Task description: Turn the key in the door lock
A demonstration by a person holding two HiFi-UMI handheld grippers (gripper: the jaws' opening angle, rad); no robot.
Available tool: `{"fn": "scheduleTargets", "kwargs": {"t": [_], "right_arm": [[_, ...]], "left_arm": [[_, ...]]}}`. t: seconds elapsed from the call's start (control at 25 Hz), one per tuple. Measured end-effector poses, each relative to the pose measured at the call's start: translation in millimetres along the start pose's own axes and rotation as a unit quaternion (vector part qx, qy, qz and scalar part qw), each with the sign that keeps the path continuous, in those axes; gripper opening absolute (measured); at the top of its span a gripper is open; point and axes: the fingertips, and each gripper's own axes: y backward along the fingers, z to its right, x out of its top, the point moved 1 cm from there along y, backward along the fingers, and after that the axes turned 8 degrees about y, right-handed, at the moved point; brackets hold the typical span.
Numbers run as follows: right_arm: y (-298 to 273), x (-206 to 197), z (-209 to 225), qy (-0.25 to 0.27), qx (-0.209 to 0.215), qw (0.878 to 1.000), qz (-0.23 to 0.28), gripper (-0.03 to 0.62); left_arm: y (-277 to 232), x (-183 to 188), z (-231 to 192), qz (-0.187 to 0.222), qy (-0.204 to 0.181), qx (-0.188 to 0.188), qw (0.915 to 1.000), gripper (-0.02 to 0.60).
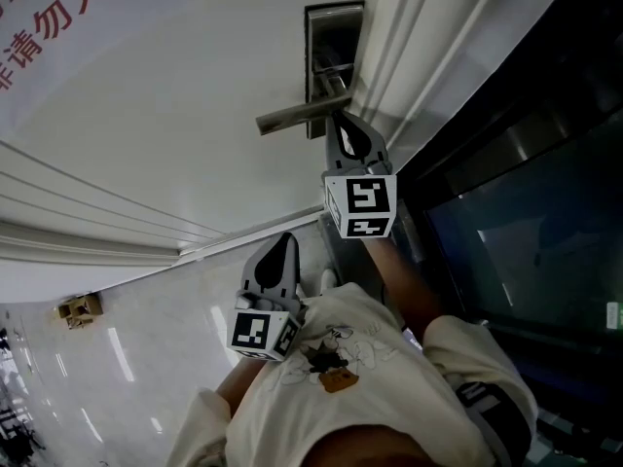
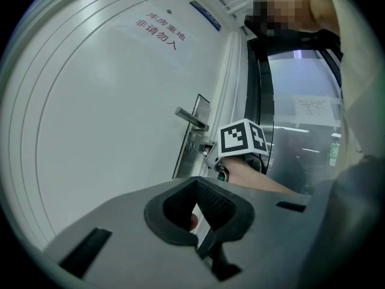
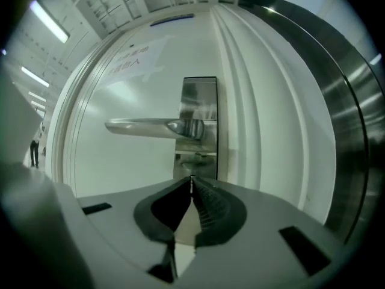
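Two claws are present, but only the right claw (image 3: 191, 179) is at the lock plate (image 3: 199, 95), pinched narrow on the key (image 3: 191, 183) straight ahead below the lever handle (image 3: 144, 126), the shank apparently in line with it, while the left claw (image 2: 196, 182) hangs back, closed and empty.

In the head view, the lock plate (image 1: 334, 27) sat upper centre on the door (image 1: 175, 115), its handle (image 1: 292, 117) reaching left. The right gripper (image 1: 339, 121) met the plate just below the handle, the key (image 3: 191, 182) between its tips. The left gripper (image 1: 284, 241) hung below and left, apart from the door.
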Motion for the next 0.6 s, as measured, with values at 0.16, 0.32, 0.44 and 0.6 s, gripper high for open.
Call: {"fn": "scheduleTargets", "kwargs": {"t": [0.16,0.32,0.44,0.6], "right_arm": [[0.0,-2.0,4.4,-0.099,0.018,0.995,0.009,0.018],[0.1,-3.7,7.6,-0.190,0.033,0.981,0.020,0.020],[0.5,-5.3,9.0,-0.247,0.044,0.968,0.032,0.022],[0.5,-6.8,11.2,-0.330,0.060,0.941,0.039,0.025]], "left_arm": [[-0.2,-1.6,-1.1,-0.003,-0.001,0.003,1.0000,0.005],[-0.8,-4.0,-1.2,-0.006,0.004,0.003,1.0000,0.005],[-1.8,-4.6,-0.9,-0.008,0.002,0.001,1.0000,0.005],[-2.7,-4.3,-2.4,-0.017,0.007,0.005,0.9998,0.005]]}}
